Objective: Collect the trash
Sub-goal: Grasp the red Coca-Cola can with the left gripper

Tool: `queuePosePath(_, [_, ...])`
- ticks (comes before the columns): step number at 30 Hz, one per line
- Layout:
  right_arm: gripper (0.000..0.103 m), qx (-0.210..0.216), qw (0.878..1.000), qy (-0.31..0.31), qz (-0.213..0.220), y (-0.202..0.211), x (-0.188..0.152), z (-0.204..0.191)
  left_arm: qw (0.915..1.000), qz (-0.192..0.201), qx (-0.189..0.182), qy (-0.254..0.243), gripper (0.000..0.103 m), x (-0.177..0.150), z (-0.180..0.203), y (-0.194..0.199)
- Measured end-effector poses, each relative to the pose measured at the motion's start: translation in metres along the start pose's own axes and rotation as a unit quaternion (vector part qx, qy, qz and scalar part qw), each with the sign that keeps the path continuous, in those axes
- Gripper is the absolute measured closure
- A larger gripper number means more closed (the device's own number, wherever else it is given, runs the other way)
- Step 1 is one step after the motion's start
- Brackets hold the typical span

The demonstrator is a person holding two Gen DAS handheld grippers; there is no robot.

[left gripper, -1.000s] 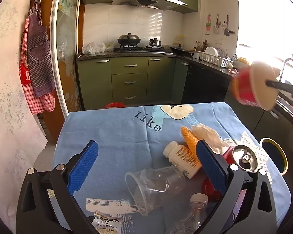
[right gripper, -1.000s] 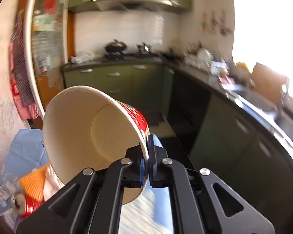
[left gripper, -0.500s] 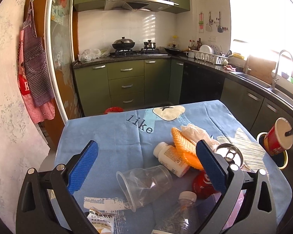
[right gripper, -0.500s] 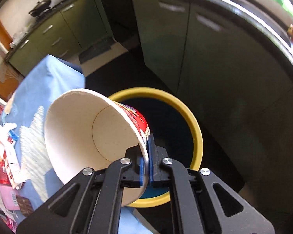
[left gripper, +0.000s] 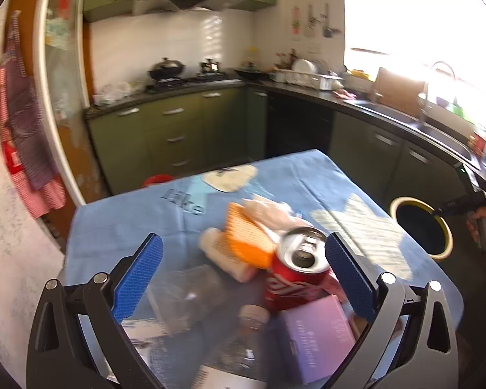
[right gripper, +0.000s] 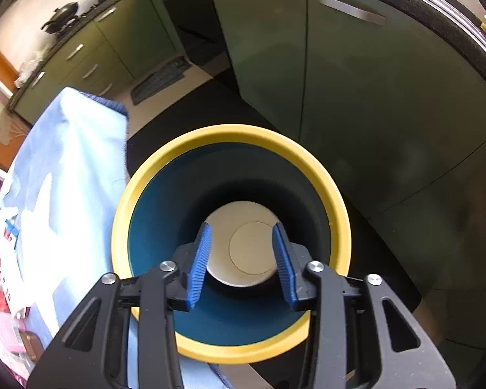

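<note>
Yellow-rimmed bin (right gripper: 231,243) sits directly under my right gripper (right gripper: 241,253), whose fingers have just been opening; nothing is between them, and the paper cup (right gripper: 243,243) lies mouth-up at the bottom. To do this well I should lift straight clear of the rim before swinging back. My left gripper (left gripper: 243,272) hovers with fingers spread wide and empty over the blue-clothed surface (left gripper: 307,178), the red soda can (left gripper: 295,275) between them, the likeliest next pick.
</note>
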State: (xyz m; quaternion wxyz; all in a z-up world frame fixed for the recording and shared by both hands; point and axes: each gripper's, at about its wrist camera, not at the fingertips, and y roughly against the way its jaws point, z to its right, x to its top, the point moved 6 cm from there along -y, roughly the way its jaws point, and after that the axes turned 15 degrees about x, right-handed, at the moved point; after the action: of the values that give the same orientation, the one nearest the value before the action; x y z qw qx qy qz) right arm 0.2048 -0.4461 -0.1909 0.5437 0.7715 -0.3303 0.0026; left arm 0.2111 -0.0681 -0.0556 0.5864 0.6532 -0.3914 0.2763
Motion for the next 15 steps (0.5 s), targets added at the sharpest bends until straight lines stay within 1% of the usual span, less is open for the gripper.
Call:
queuePosePath(2, [0.065, 0.016, 1.0, 0.005, 0.001, 0.002, -0.007, -0.005, 0.9992, -0.015, -0.03, -0.023, 0.004, -0.002, 0.02, -0.003])
queuePosePath(5, [0.064, 0.034, 0.999, 0.013, 0.012, 0.01, -0.017, -0.016, 0.9966, -0.042, -0.052, -0.049, 0.004, -0.006, 0.043, -0.013])
queuePosePath(8, [0.061, 0.06, 0.998, 0.022, 0.023, 0.019, -0.031, -0.031, 0.9943, -0.062, -0.043, -0.075, 0.004, -0.009, 0.056, -0.026])
queuePosePath(11, [0.059, 0.074, 0.996, 0.037, 0.026, 0.028, -0.047, -0.04, 0.9901, -0.086, -0.05, -0.098, 0.004, -0.015, 0.07, -0.041])
queuePosePath(13, [0.058, 0.083, 0.995, 0.043, 0.024, 0.028, -0.055, -0.044, 0.9875, -0.105, -0.054, -0.104, 0.004, -0.018, 0.075, -0.051])
queuePosePath(15, [0.056, 0.091, 0.995, 0.045, 0.023, 0.028, -0.057, -0.048, 0.9863, -0.115, -0.048, -0.108, 0.004, -0.021, 0.078, -0.06])
